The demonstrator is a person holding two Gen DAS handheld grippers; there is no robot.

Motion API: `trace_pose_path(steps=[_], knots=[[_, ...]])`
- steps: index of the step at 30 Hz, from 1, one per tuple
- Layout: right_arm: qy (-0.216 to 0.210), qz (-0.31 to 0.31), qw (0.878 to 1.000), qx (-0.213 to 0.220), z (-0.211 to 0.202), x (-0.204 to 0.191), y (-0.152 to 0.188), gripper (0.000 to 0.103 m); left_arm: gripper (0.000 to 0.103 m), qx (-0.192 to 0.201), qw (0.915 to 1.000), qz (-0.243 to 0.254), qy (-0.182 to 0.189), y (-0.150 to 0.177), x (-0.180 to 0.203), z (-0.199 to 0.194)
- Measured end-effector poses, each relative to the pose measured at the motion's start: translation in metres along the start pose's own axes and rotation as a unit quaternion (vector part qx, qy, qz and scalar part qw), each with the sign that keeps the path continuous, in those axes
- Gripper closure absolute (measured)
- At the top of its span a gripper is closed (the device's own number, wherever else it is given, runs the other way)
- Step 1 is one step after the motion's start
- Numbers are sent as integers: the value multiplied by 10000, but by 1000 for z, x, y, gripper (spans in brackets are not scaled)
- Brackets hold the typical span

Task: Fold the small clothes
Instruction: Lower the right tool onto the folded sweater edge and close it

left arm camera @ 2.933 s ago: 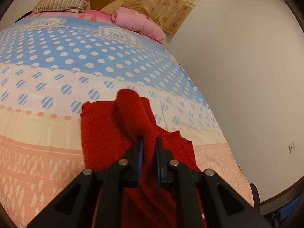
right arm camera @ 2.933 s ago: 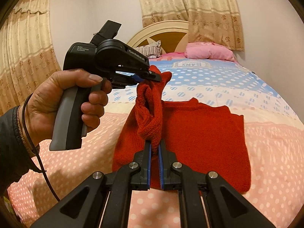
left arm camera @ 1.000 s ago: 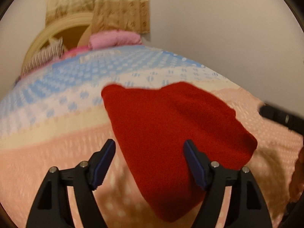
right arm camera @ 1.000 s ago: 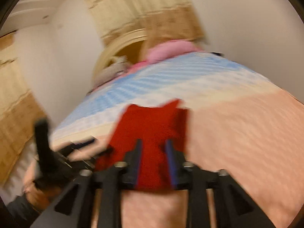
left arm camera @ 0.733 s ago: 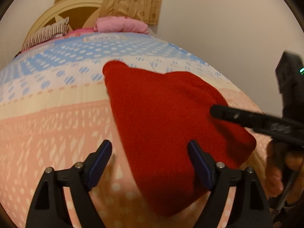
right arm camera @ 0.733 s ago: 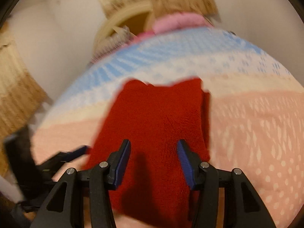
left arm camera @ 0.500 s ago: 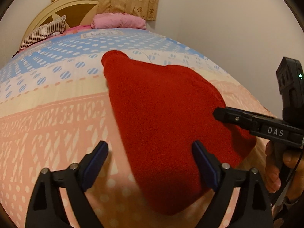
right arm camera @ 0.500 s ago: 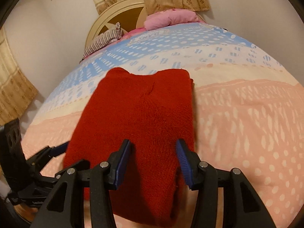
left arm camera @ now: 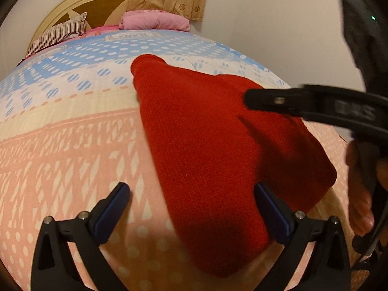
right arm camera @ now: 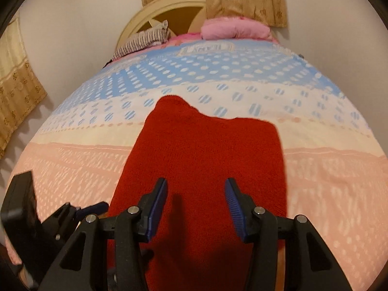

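A red knitted sweater point(left arm camera: 213, 150) lies folded flat on the bed, also seen in the right wrist view point(right arm camera: 206, 160). My left gripper point(left arm camera: 191, 208) is open and empty, hovering over the sweater's near left edge. My right gripper point(right arm camera: 196, 201) is open and empty above the sweater's near end. The right gripper also shows from the side in the left wrist view point(left arm camera: 315, 106), reaching over the sweater's right part. The left gripper shows at the lower left of the right wrist view point(right arm camera: 92, 207).
The bedspread point(right arm camera: 327, 181) is pink with white dots near me and blue with dots farther off. A pink pillow point(right arm camera: 232, 28) and a striped pillow point(right arm camera: 143, 41) lie by the headboard point(right arm camera: 169, 9). A wall runs along the right point(left arm camera: 278, 24).
Both grippers let go of the sleeve they held up and opened. The sweater now lies flat and folded. Both grippers have moved in low over its near end.
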State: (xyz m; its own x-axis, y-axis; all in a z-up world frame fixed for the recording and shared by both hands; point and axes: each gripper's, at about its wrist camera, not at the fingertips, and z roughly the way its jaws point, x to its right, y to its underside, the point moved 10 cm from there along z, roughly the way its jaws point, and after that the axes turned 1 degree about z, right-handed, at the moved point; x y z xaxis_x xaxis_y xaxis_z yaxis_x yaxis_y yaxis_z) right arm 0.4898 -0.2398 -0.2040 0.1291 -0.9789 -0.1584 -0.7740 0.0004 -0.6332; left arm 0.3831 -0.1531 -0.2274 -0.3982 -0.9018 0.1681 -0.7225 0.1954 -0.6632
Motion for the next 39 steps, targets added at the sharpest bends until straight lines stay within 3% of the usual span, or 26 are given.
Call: trace_pose_path(steps=[2, 4, 12, 18, 23, 28, 30, 33, 35, 39], knots=[[80, 45, 9999, -109, 12, 6, 0, 56, 0, -7, 10000, 6, 10, 0, 0, 1], [139, 86, 9997, -162, 19, 12, 1, 65, 0, -34, 10000, 1, 46, 0, 1, 2], [-199, 374, 9991, 11, 21, 31, 6, 70, 0, -61, 9999, 70, 88, 0, 5, 1], [-230, 411, 9988, 166, 19, 42, 9, 71, 0, 508, 9984, 212, 88, -26, 7, -28], [-274, 280, 9987, 322, 17, 41, 12, 70, 0, 35, 9994, -240, 264, -23, -12, 4], [-474, 214, 9977, 430, 0, 38, 7, 65, 0, 55, 9974, -507, 512, -14, -13, 6], [-450, 317, 9971, 531, -7, 48, 2, 57, 0, 25, 9969, -537, 580, -13, -12, 7], [-455, 644, 9946, 671, -13, 70, -6, 54, 0, 32, 9965, -558, 623, -13, -11, 6], [-461, 909, 9929, 612, -9, 88, -8, 48, 0, 33, 9962, -576, 657, -13, -10, 6], [-574, 1023, 9928, 255, 12, 102, -9, 48, 0, 40, 9959, -596, 684, -12, -9, 5]])
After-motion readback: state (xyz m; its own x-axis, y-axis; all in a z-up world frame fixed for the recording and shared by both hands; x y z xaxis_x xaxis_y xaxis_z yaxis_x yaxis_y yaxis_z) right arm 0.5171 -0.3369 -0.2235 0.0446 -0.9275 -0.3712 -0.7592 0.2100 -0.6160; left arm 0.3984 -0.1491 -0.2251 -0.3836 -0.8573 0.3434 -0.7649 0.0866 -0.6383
